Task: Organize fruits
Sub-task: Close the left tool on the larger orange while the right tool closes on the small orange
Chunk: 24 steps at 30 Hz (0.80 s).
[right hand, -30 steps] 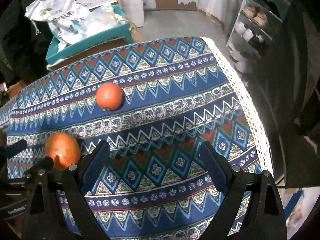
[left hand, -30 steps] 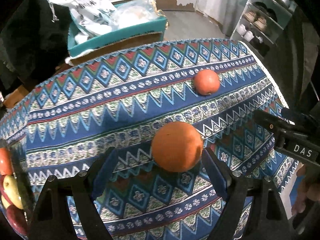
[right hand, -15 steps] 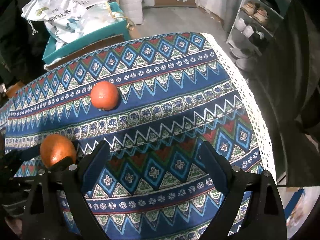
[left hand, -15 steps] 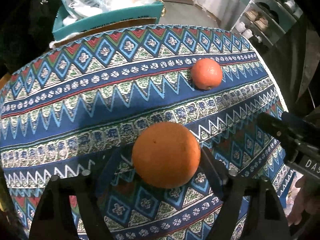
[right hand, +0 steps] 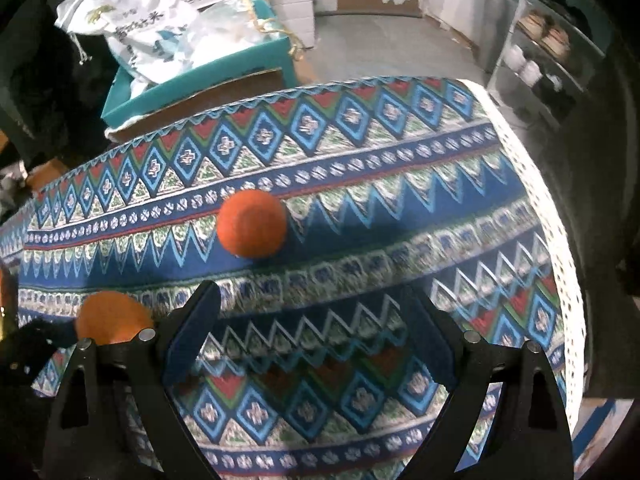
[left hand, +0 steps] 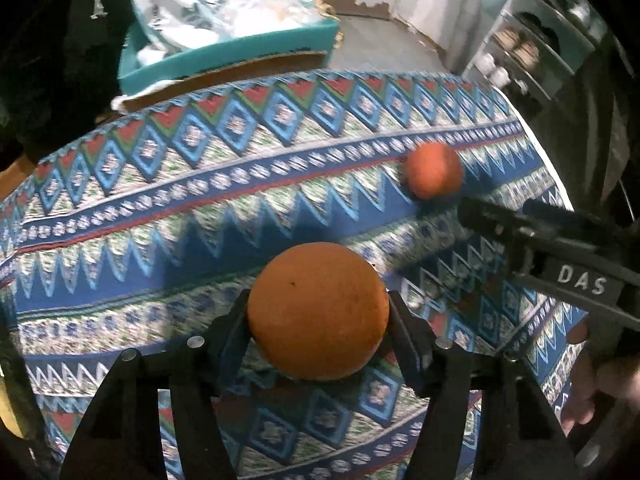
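A big orange (left hand: pixel 318 312) lies on the patterned tablecloth (left hand: pixel 200 216) between the fingers of my left gripper (left hand: pixel 318 320). Its jaws are closing and both pads touch the orange's sides. A smaller orange (left hand: pixel 432 176) sits farther back to the right. In the right wrist view that smaller orange (right hand: pixel 252 224) lies ahead of my right gripper (right hand: pixel 312 340), a little left of its centre line. The right gripper stands open with only cloth between its fingers. The big orange (right hand: pixel 112 318) shows at the lower left, partly hidden behind the left gripper's finger (right hand: pixel 40 336).
A teal box (right hand: pixel 200 76) holding white bags stands beyond the table's far edge. The cloth's white lace edge (right hand: pixel 560 240) marks the table's right side, with a shoe shelf (right hand: pixel 548 40) past it. A hand (left hand: pixel 600 380) holds the right gripper's body (left hand: pixel 560 248).
The left gripper's jaws have narrowed onto the big orange, which now looms larger. The right gripper has moved toward the smaller orange, which now sits nearer and more central; its jaws stay wide.
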Motion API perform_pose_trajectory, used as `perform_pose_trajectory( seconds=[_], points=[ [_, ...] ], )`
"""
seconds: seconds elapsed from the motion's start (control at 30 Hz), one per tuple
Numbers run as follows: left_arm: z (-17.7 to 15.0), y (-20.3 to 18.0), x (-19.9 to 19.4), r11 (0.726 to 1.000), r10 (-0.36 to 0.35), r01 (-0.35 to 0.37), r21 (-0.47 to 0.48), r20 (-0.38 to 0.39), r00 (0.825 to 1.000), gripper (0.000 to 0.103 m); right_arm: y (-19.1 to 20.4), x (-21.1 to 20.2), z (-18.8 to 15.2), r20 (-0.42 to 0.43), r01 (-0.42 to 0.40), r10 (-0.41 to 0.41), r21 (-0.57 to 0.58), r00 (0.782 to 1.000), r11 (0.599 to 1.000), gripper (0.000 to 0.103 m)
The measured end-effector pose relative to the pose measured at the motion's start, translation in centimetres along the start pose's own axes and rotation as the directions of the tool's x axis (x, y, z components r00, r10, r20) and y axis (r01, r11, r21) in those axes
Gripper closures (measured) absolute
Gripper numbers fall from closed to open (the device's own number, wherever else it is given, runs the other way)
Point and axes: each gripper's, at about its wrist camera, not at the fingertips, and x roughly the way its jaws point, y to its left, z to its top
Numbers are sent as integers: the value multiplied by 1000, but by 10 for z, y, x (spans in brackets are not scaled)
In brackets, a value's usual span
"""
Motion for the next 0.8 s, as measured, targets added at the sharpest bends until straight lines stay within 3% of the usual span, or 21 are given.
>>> perform_pose_trajectory(
  seconds=[0.23,0.47,0.67,0.73,0.8],
  points=[
    [18,41,-7,996,31,-28,-82,26,999,38,14,21,18,-20,-27,27,4,999,1000,12],
    [19,59,-12,992,51,-46,-116,39,998,38,22,38,32,-24,-21,21,-13,1000,1000,16],
    [17,65,-11,991,50,-45,-127,33,998,38,26,51,35,-56,-41,41,-8,998,999,38],
    [17,65,-12,991,48,-43,-129,32,998,38,28,50,35,-47,-32,31,-17,998,999,55],
    [16,65,-14,991,49,-44,-126,35,998,38,30,48,36,-45,-46,45,-19,998,999,58]
  ],
)
